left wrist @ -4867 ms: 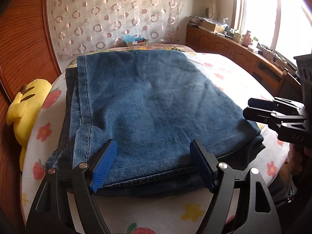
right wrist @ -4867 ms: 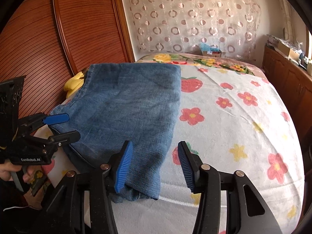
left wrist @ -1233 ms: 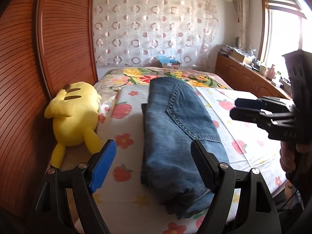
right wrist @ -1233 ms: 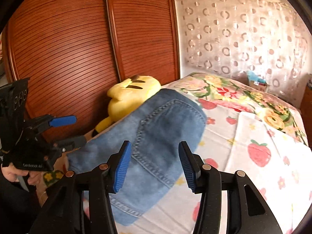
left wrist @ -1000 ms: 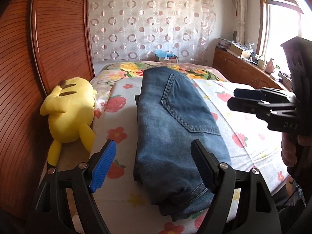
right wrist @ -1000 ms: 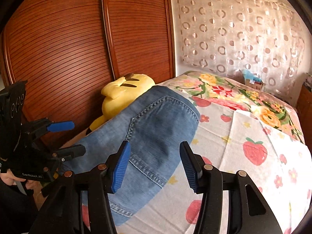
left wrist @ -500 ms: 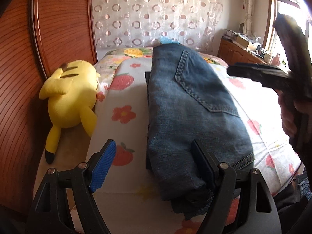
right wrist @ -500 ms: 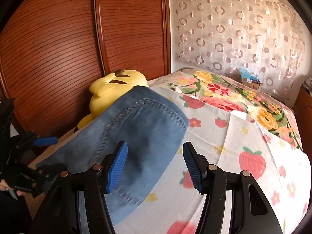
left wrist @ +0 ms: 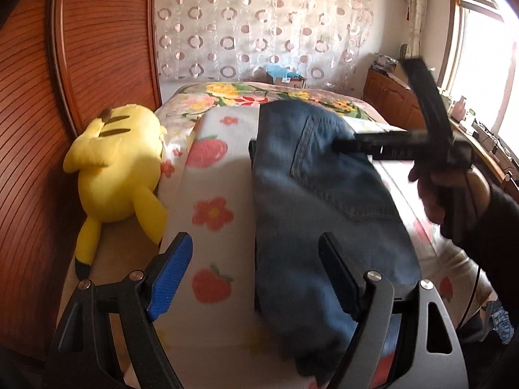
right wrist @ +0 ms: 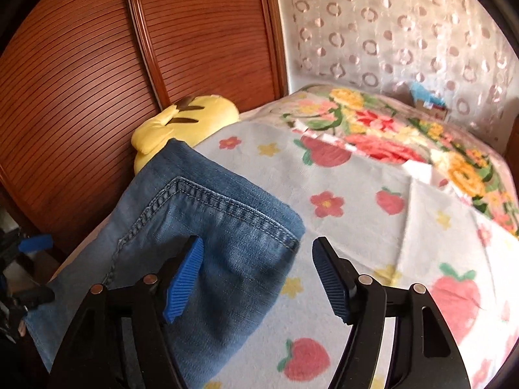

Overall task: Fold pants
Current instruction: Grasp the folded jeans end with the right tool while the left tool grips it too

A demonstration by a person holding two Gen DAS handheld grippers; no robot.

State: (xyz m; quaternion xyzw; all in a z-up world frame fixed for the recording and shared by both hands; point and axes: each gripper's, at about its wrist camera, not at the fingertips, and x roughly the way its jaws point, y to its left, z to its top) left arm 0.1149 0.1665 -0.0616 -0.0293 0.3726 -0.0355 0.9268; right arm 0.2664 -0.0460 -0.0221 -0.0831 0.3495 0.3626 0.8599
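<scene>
Closest in the left wrist view is the left hand-held gripper [left wrist: 253, 278]. It is wide open and holds nothing. One blue pad [left wrist: 168, 278] hangs over the blanket. The other finger hangs over the near end of the jeans [left wrist: 318, 214].

The jeans are folded into a long, thick strip. They lie on the bed, on a white blanket [left wrist: 211, 201] with strawberries and flowers on it. The strip runs away from the camera, and a back pocket shows on top.

In the right wrist view the right hand-held gripper [right wrist: 258, 275] is opening, and nothing is pressed between its pads. Its left pad [right wrist: 183, 278] is above the jeans [right wrist: 201, 227]. Its right pad is above the bare blanket [right wrist: 373, 227]. The end of the jeans with the pocket seam lies below the gap.

In the left wrist view the right hand-held gripper [left wrist: 402, 146] looks blurry. A hand [left wrist: 454, 191] in a dark sleeve holds it over the far part of the jeans.

To the left of the jeans lies a yellow soft toy [left wrist: 113, 168]. It rests at the edge of the bed, next to a brown wooden wall [left wrist: 29, 129].

Farther back there is a quilt with big flowers [right wrist: 405, 129]. Behind the bed hangs a curtain [left wrist: 259, 22] with rings on it. A small box [left wrist: 287, 77] sits below the curtain. A bright window [left wrist: 480, 74] is on the right side.
</scene>
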